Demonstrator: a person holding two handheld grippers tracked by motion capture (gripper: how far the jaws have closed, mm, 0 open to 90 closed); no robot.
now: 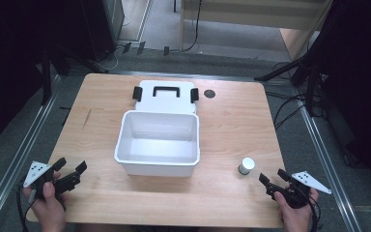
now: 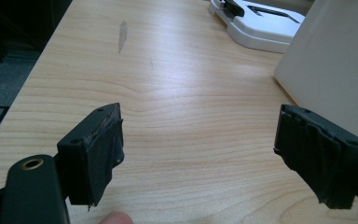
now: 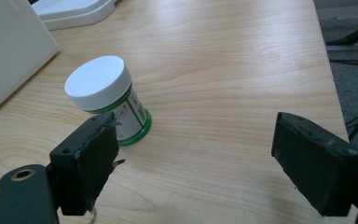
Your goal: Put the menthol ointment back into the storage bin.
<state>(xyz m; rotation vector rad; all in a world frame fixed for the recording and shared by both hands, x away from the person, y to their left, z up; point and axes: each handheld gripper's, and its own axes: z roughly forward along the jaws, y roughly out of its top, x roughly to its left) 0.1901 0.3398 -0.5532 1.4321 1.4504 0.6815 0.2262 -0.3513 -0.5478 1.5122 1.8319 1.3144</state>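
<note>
Nearest the person's edge of the table (image 1: pixel 232 116), the right gripper (image 1: pixel 274 179) rests low with its jaws spread wide and nothing between them. Just beyond it stands the jar (image 1: pixel 246 166), upright on the wood, near the jaws but apart from them; in the right gripper view it sits ahead and toward the left-hand jaw, not yet lined up with the gap. At the other near corner the left gripper (image 1: pixel 70 170) also stands wide open and empty over bare wood.

The jar (image 3: pixel 108 98) is small, with a flat white screw lid, a printed label and a green foot. It looks like stiff plastic, probably light, and its smooth round wall may slip or roll if pinched off-centre. The best hold is likely across the labelled body just under the lid, jaws square to it; being short and light, it could tip if nudged from one side first.

Farther back, mid-table, sits the open white box (image 1: pixel 158 143), well apart from the jar. Behind that lies its lid (image 1: pixel 165 95) with a black handle and clasps, touching the box's far rim.
</note>
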